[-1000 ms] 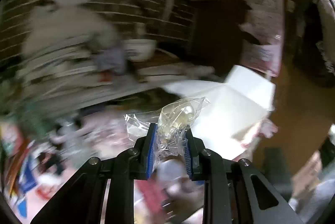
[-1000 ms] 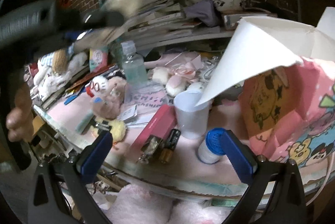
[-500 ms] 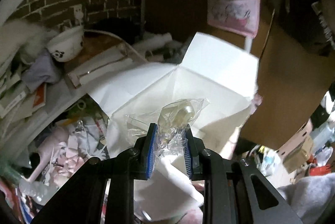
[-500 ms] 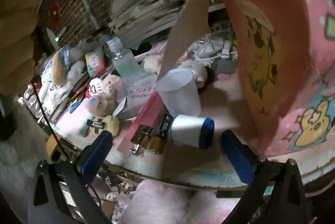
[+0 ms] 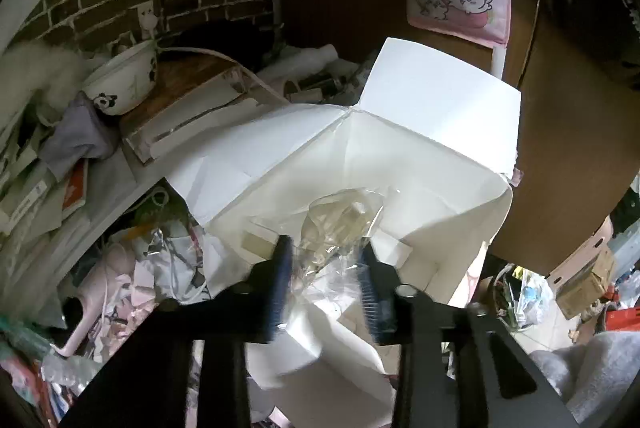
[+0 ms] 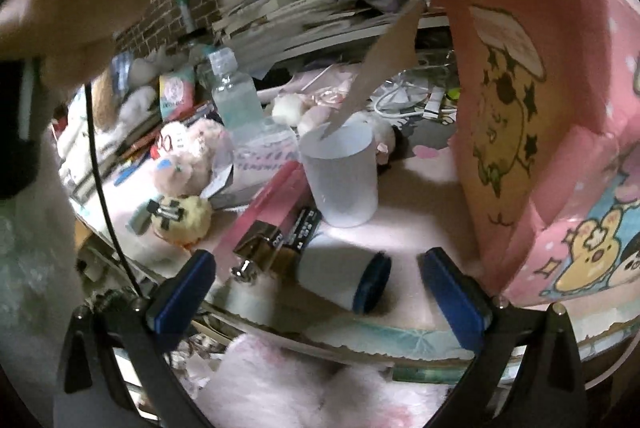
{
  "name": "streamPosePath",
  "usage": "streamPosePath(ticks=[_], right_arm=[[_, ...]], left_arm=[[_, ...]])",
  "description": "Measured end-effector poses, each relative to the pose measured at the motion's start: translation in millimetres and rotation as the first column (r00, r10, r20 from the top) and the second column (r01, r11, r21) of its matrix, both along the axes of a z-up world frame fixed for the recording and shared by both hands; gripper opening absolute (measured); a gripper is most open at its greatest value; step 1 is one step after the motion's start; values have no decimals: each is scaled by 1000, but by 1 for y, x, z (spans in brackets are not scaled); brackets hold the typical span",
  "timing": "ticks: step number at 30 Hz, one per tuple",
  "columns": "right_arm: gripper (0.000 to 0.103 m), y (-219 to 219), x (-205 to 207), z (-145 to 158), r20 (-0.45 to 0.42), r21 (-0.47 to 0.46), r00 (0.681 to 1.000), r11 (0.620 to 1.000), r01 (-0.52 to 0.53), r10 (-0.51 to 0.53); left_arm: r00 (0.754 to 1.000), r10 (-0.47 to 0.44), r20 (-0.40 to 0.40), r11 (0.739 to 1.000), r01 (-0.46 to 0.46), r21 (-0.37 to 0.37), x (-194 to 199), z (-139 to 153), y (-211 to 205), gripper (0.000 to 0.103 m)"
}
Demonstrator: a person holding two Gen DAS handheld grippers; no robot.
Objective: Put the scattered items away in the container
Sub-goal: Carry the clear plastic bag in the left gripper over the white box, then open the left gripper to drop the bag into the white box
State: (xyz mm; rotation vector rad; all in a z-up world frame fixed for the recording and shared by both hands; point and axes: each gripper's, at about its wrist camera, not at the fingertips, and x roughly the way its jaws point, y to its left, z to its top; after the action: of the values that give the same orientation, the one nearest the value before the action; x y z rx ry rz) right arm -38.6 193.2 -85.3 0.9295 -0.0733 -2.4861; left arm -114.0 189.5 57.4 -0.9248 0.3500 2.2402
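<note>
Biggest risk here is the drop going sideways. The left gripper (image 5: 325, 282) is opening its jaws right now with the clear plastic bag (image 5: 340, 228) between them, low in the middle of the left wrist view, right above the open white inside of the box (image 5: 420, 164). The pads look like they've already let go of the film, so I'd call it loose rather than held. Crinkly film like that tends to cling to a rubber pad or catch on a finger, so it could tag along when the gripper pulls away. It's also really light, so it might settle on one of the white flaps (image 5: 440, 92) standing up at the top of the box and slide off instead of going in.

Second worry: the right gripper (image 6: 316, 288) sits wide open with nothing in it, at the bottom of the right wrist view, bracketing a white bottle with a blue cap (image 6: 344, 278) lying on its side near the table edge (image 6: 360, 338). A round thing lying down like that will likely roll if it gets nudged. The pink cartoon wall of the box (image 6: 560, 116) fills the right side of that view, so there isn't much room on that side either.

The bag itself is see-through and wrinkled, with something pale yellowish inside; I can't tell what. A white plastic cup (image 6: 340, 176), some batteries (image 6: 296, 232) and plush toys (image 6: 188, 156) are scattered mid-frame on the table, not yet in the box.
</note>
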Motion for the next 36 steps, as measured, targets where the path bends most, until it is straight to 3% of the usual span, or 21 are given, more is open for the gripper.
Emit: streamPosePath(ticks=[2, 8, 20, 27, 30, 32, 36], right_arm=[[103, 0, 0, 1, 5, 1, 1000, 1000, -10, 9], [103, 0, 2, 2, -4, 17, 1000, 1000, -18, 18], [103, 1, -1, 5, -15, -23, 1000, 1000, -16, 16], [103, 2, 4, 4, -48, 4, 998, 999, -38, 39], [103, 0, 7, 5, -54, 3, 997, 999, -54, 54], [103, -2, 10, 7, -72, 9, 996, 998, -61, 62], [103, -5, 13, 8, -82, 24, 994, 998, -65, 67]], left_arm=[[1000, 5, -20, 1000, -5, 0, -1, 1, 1, 61], [998, 7, -57, 999, -5, 38, -3, 7, 1, 80], [983, 35, -181, 988, -7, 152, 10, 14, -28, 81], [962, 86, -258, 984, -42, 174, 29, 20, -51, 88], [959, 89, -269, 980, -36, 194, 32, 24, -57, 89], [961, 72, -266, 979, -17, 202, 34, 24, -59, 95], [953, 98, -287, 982, -45, 184, 38, 22, -62, 95]])
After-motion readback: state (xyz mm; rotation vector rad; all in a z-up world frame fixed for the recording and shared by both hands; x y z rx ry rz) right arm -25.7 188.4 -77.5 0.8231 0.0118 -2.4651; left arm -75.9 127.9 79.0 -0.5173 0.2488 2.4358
